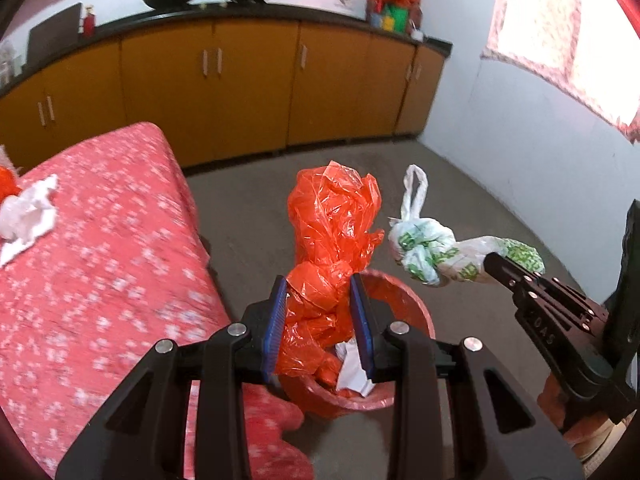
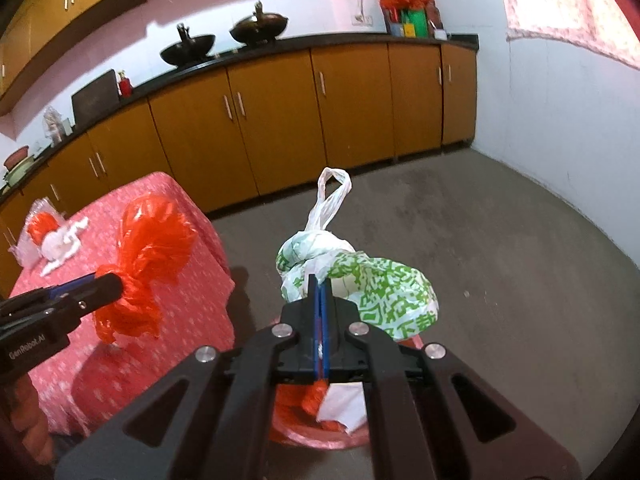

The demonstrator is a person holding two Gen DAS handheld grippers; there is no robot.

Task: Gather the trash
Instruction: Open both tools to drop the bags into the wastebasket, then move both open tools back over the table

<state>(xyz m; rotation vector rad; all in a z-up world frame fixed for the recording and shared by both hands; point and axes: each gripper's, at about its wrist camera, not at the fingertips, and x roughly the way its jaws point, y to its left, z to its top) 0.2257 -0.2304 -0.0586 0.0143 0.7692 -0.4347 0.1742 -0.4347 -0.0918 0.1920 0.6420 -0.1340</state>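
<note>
Orange bag (image 1: 334,248) is gripped by left claw (image 1: 320,312), green-print bag (image 2: 356,280) pinched by right claw (image 2: 321,292), both above red bin (image 1: 404,300); bin contents partly hidden.

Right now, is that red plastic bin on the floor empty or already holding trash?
Holding trash: the red plastic bin shows crumpled white paper and orange plastic inside.

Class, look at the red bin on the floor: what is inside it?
Inside the red bin lie white crumpled paper and orange plastic. The left tongs and their orange bag hide whatever lies deeper.
</note>
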